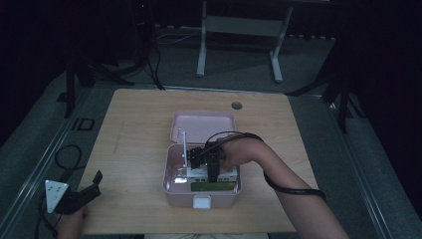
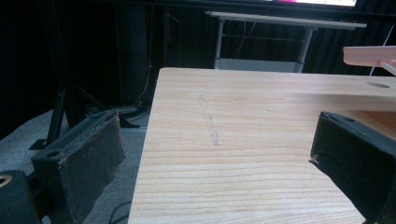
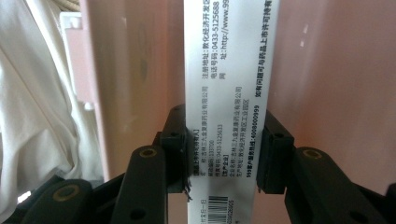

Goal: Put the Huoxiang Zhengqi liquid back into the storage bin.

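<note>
Wooden table (image 1: 134, 124): light wood top, sitting in a pretty dark room, with a small round hole near the far edge.
Pink box (image 1: 171, 186): plastic case about mid-table toward the near side, lid (image 1: 201, 124) flipped open and leaning back behind it. There's a white latch on the front wall, plus some white and green packs lying inside.
Right gripper (image 1: 211, 167): reaching down into the pink box from the right, cable looping over the forearm. In the right gripper view (image 3: 224, 158) both black jaws are pinched onto a white carton, one on each side.
White carton (image 3: 229, 70): narrow box with black printed text and a barcode, held right up against the pink inner wall of the box.
Left gripper (image 1: 82, 196): parked at the near-left corner of the table, well away from the box. Its own view (image 2: 215, 154) shows the padded jaws spread wide, just bare tabletop between them.
</note>
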